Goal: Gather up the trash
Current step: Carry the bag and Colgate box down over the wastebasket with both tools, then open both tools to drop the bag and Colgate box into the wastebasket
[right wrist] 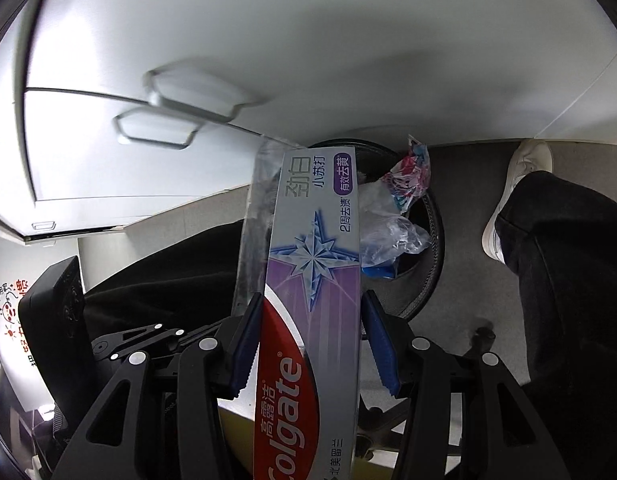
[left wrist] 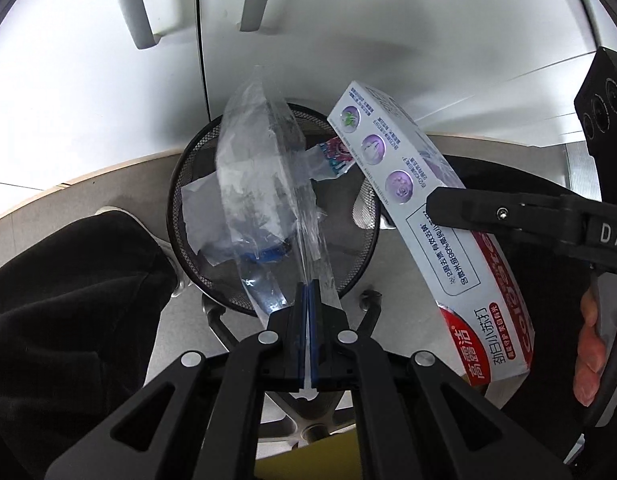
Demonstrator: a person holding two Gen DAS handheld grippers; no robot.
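Right gripper [right wrist: 310, 344] fingers clamp a Colgate box [right wrist: 316, 280] ("高露洁"); left gripper [left wrist: 308, 308] fingers pinch a clear bag [left wrist: 264, 184].

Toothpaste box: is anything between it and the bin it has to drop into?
Nothing solid blocks it. The toothpaste box, held in the right tool, hangs at the bin rim. The clear plastic bag in the left tool dangles beside it over the opening.

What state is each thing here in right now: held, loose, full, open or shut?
Left tool: shut on the clear bag.
Clear bag: pinched at one edge, hanging over the bin.
Right tool: shut on the toothpaste box.
Toothpaste box: held, tilted toward the bin.
Bin: upright, already holds wrappers.
Wrappers: crumpled, loose in the bin.
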